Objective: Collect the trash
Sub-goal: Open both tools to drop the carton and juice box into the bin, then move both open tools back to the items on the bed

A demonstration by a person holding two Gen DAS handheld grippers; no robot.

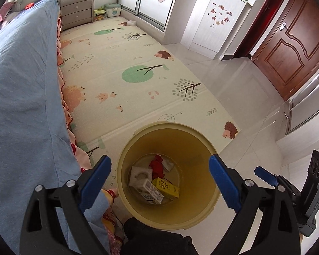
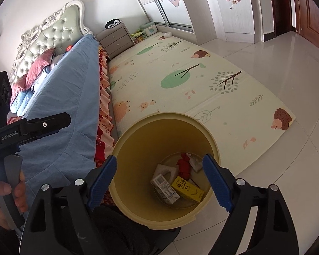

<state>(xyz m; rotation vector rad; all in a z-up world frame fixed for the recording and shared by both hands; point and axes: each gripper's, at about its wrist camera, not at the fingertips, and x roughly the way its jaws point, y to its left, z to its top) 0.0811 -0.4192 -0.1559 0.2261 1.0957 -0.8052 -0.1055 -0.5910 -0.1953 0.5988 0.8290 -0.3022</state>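
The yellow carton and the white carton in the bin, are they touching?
Touching. In the right wrist view the yellow carton lies against the white carton with no gap, inside the bin.

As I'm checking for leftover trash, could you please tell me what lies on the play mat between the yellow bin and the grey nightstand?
Nothing: in both wrist views, the play mat is bare from the yellow bin to the grey nightstand.

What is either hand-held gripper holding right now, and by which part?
Nothing. The left hand-held gripper and right hand-held gripper are both open and empty above the bin.
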